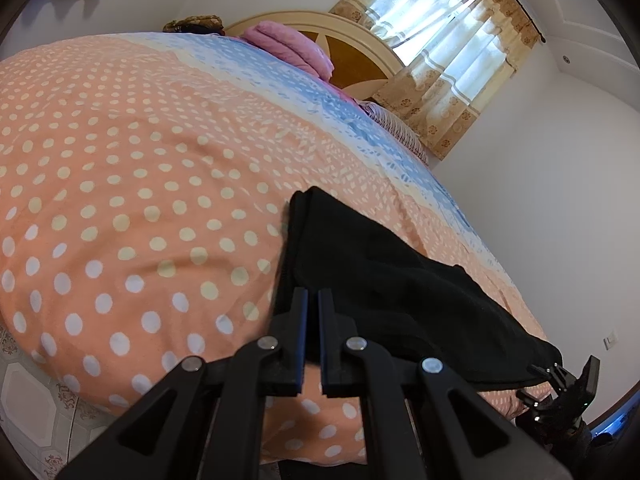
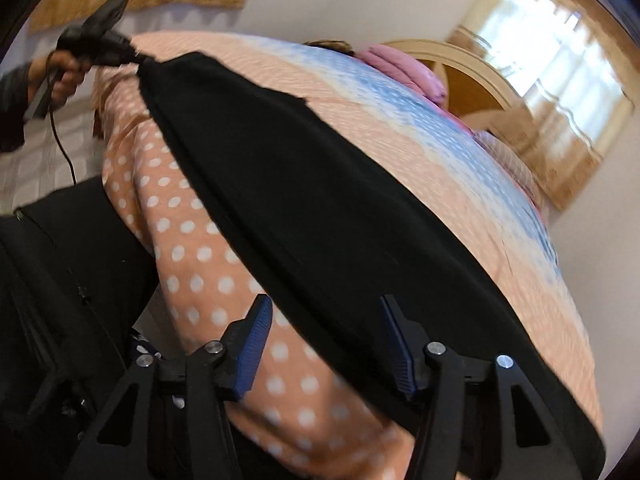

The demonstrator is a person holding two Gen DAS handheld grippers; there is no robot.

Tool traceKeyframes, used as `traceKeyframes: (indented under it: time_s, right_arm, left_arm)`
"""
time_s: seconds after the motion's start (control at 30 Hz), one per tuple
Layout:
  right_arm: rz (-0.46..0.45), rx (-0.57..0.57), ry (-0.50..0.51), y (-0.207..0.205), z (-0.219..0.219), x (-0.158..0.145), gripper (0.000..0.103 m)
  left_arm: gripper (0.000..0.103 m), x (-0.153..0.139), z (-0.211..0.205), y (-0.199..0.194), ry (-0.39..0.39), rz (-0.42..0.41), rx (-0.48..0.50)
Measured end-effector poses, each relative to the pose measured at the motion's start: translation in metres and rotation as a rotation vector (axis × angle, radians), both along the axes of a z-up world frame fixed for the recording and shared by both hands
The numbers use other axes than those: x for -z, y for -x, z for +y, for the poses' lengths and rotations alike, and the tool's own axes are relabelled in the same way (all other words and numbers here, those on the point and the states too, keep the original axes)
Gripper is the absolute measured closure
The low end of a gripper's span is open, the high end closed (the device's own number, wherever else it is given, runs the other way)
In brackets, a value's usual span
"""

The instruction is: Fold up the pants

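**Black pants stretched along the near edge of a bed, one end gripped**

Left wrist view: the left gripper (image 1: pixel 313 300) has its jaws pressed together on one end of the black pants (image 1: pixel 384 280), which lie across the polka-dot bedspread (image 1: pixel 120 160) and run toward the right gripper (image 1: pixel 560 380) at the frame's lower right. Folded pink bedding (image 1: pixel 292 46) sits by the headboard (image 1: pixel 360 52), beside a curtained window (image 1: pixel 440 40).

Right wrist view: the right gripper (image 2: pixel 326 332) has its jaws spread, with the pants (image 2: pixel 300 184) passing between the fingers (image 2: pixel 256 340); the pads do not press on the cloth. The pants extend as a long band to the left gripper (image 2: pixel 134 54), held in a hand (image 2: pixel 60 74) at upper left. This view is blurred.
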State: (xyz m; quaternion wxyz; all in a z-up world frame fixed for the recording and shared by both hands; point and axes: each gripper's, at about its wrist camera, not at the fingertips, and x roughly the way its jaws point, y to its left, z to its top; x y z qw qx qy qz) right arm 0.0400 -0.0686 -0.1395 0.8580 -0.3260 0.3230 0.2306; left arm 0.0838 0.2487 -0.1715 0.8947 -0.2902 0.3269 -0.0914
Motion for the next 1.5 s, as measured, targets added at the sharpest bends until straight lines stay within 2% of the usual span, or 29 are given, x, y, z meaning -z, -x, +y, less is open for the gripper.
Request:
traceKeyframes:
  time_s: [0.07, 0.13, 0.17, 0.23, 0.27, 0.3, 0.43, 0.57, 0.67, 0.73, 0.8, 0.83, 0.9, 0.97, 1.0, 1.1, 1.2, 1.33, 1.37, 1.5]
  right_arm:
    - [0.025, -0.004, -0.007, -0.011, 0.004, 0.002, 0.062]
    - [0.043, -0.002, -0.010, -0.016, 0.001, 0.002, 0.062]
    - [0.039, -0.007, -0.007, -0.018, 0.001, 0.003, 0.066]
    - [0.059, -0.005, -0.026, -0.020, -0.002, 0.002, 0.083]
    - [0.064, -0.003, -0.037, -0.018, -0.003, 0.001, 0.096]
    - [0.051, 0.000, -0.038, -0.017, -0.004, -0.001, 0.099]
    - [0.033, -0.014, -0.070, 0.000, -0.007, -0.020, 0.100]
    - [0.046, -0.017, -0.053, 0.008, -0.007, -0.012, 0.100]
    - [0.058, -0.010, -0.007, 0.001, -0.002, 0.010, 0.100]
    - [0.047, -0.010, 0.000, -0.003, -0.003, 0.014, 0.099]
    - [0.047, -0.005, -0.007, -0.003, -0.004, 0.012, 0.096]
    - [0.057, 0.001, -0.006, -0.002, -0.006, 0.010, 0.093]
    - [0.069, 0.004, -0.007, 0.000, -0.014, 0.006, 0.064]
    - [0.069, 0.027, -0.035, 0.005, -0.029, 0.000, 0.056]
    - [0.071, 0.046, -0.052, 0.006, -0.035, -0.002, 0.056]
    - [0.094, 0.136, -0.151, 0.008, -0.070, -0.015, 0.056]
    - [0.065, 0.263, -0.240, 0.010, -0.115, -0.035, 0.056]
    - [-0.007, 0.497, -0.385, 0.014, -0.205, -0.073, 0.056]
    - [-0.031, 0.592, -0.440, 0.016, -0.240, -0.085, 0.056]
    - [-0.085, 0.907, -0.606, 0.026, -0.342, -0.108, 0.056]
  left_arm:
    - [0.098, 0.000, 0.000, -0.001, 0.007, -0.002, 0.002]
    - [0.098, -0.001, -0.001, -0.002, 0.008, -0.002, 0.005]
    - [0.098, -0.001, -0.001, -0.004, 0.010, -0.002, 0.008]
    - [0.098, -0.001, -0.001, -0.006, 0.013, 0.000, 0.010]
    - [0.098, -0.002, 0.000, -0.007, 0.018, 0.002, 0.011]
    - [0.098, -0.002, 0.000, -0.008, 0.023, 0.003, 0.014]
    - [0.098, -0.008, 0.005, -0.003, 0.071, -0.002, 0.023]
    - [0.098, -0.009, 0.011, 0.003, 0.099, 0.000, 0.026]
    - [0.098, 0.000, 0.011, 0.003, 0.084, 0.031, 0.021]
    - [0.098, 0.005, 0.011, 0.004, 0.092, 0.039, 0.021]
    - [0.097, 0.002, 0.009, 0.007, 0.062, 0.034, 0.025]
    - [0.094, -0.002, 0.007, 0.010, 0.015, 0.037, 0.024]
    - [0.094, -0.009, 0.009, 0.015, -0.054, 0.033, -0.001]
    - [0.094, -0.016, 0.017, 0.023, -0.082, 0.019, -0.040]
    - [0.094, -0.018, 0.021, 0.025, -0.086, 0.013, -0.057]
    - [0.094, -0.028, 0.018, 0.030, -0.116, -0.016, -0.061]
    - [0.094, -0.036, -0.003, 0.020, -0.130, -0.031, -0.013]
    - [0.093, -0.047, -0.058, -0.006, -0.133, -0.055, 0.125]
    - [0.092, -0.050, -0.076, -0.012, -0.132, -0.062, 0.171]
    - [0.074, -0.054, -0.145, -0.031, -0.130, -0.070, 0.342]
